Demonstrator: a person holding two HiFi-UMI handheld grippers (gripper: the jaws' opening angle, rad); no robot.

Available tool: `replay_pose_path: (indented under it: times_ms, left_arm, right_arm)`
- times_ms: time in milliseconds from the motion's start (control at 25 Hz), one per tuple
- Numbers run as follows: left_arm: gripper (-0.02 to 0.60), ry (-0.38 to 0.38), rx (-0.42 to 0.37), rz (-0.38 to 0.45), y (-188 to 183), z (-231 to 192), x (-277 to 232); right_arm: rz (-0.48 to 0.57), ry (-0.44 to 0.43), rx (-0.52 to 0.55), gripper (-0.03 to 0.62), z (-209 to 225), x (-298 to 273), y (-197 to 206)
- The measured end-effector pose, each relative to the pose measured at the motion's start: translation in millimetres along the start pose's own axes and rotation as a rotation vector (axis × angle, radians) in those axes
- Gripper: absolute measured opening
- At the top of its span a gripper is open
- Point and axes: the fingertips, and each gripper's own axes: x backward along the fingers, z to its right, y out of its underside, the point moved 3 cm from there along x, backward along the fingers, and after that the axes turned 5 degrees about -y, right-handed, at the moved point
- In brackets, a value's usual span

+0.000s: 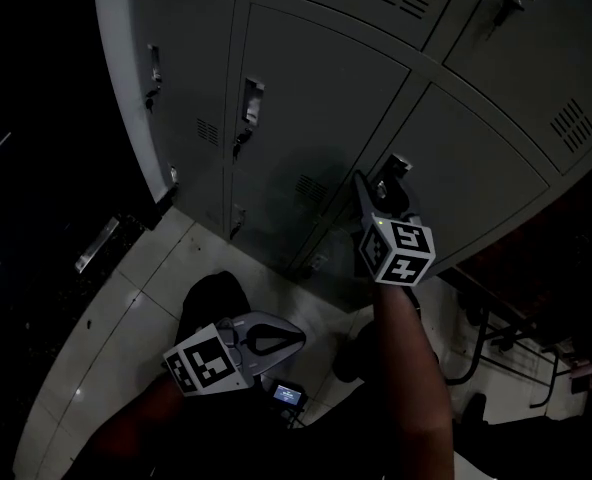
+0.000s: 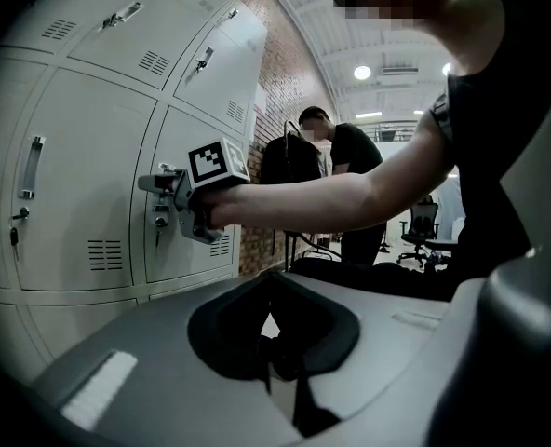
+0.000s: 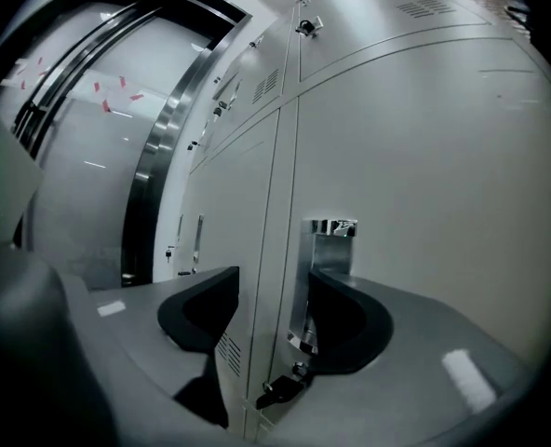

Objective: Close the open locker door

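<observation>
While the right gripper [image 3: 274,296] sits level against the locker face, its jaws are spread wide and pinch nothing. The chrome handle [image 3: 331,250] shows just at the inner edge of one pad, unclamped. A lock with key [image 3: 277,391] hangs just below it.

The locker door [image 3: 424,138] carrying that handle lies flush with its neighbours, and the seam beside it is narrow and even. The head view agrees: no door in the locker bank [image 1: 306,88] stands proud.

Judgement: the closing looks done. What may be left is checking that the latch has caught and drawing the gripper clear.

The left gripper [image 2: 274,343] is held low by the person's waist, jaws pressed together, empty, and well apart from the lockers. There is tiled floor [image 1: 126,308] underfoot. A second person [image 2: 350,156] stands well back.
</observation>
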Motion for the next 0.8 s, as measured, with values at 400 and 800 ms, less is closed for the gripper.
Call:
replay_pose_path:
  times_ms: [400, 800]
  left_arm:
    - [0.011, -0.001, 0.003, 0.004, 0, -1, 2]
    - [0.011, -0.009, -0.004, -0.007, -1, -1, 0]
  right_arm:
    - [0.029, 0.028, -0.026, 0.25, 1, 24, 7]
    - [0.0, -0.056, -0.093, 0.081, 8, 91, 27]
